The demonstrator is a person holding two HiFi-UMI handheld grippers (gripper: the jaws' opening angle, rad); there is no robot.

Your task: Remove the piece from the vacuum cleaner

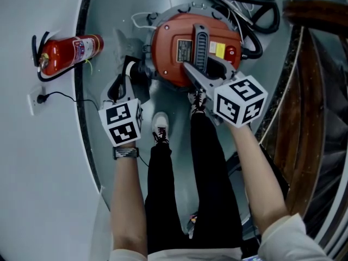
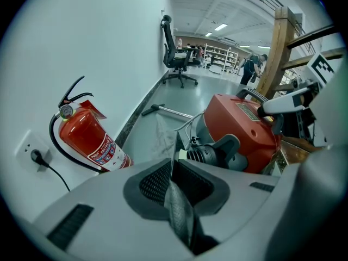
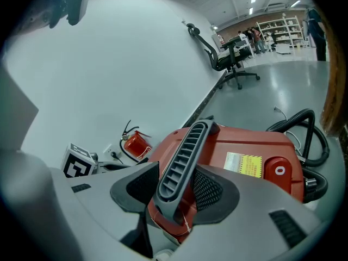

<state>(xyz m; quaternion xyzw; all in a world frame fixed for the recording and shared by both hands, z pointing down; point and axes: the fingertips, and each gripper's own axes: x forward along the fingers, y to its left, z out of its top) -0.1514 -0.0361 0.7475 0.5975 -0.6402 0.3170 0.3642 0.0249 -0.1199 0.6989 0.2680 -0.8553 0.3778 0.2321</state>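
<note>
the red vacuum cleaner [image 1: 174,42] sits on the floor at the person's feet, with a fire extinguisher [image 1: 68,52] by the wall. the right gripper [image 1: 191,70] clasps the ribbed carry handle [image 3: 185,156]. the left gripper [image 2: 173,167] has its jaws pressed together, empty, near the black hose connector [image 2: 209,154] on the cleaner's side.

The vacuum [image 1: 166,48], a round red drum, stands upright at upper centre. Its black slatted handle [image 3: 182,162] runs across the top, clamped in my right gripper [image 3: 173,197]. The black ribbed piece [image 2: 209,154] sits plugged into its left side.
</note>
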